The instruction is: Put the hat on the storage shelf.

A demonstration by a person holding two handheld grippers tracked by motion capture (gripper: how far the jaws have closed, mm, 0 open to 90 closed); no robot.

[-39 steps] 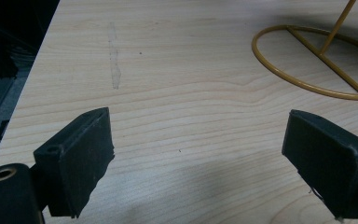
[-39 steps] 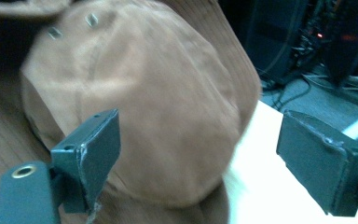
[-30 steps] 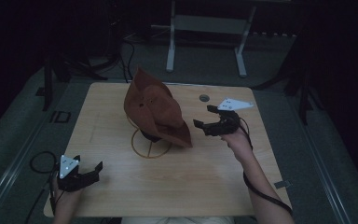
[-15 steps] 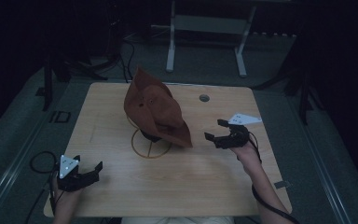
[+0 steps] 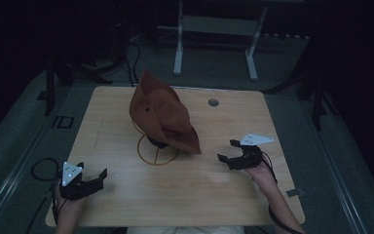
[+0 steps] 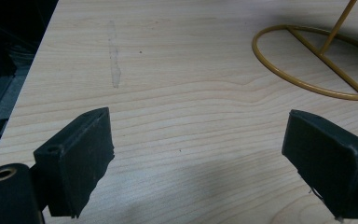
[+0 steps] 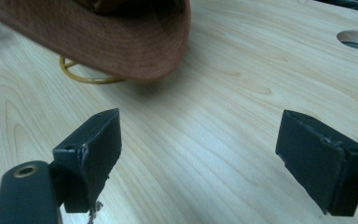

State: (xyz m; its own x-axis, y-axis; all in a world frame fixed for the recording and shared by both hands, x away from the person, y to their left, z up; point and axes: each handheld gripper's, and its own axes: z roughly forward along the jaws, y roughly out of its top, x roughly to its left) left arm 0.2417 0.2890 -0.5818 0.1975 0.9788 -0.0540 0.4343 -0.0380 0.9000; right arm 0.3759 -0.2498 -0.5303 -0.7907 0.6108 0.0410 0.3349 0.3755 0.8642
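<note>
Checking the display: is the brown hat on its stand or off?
On: the brown hat sits tilted atop the yellow wire stand, brim overhanging.

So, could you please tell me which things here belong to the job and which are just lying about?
Job:
- brown felt hat
- yellow wire hat stand
- left gripper, open
- right gripper, open

Lying about:
- round cable hole
- pale wooden table
</note>
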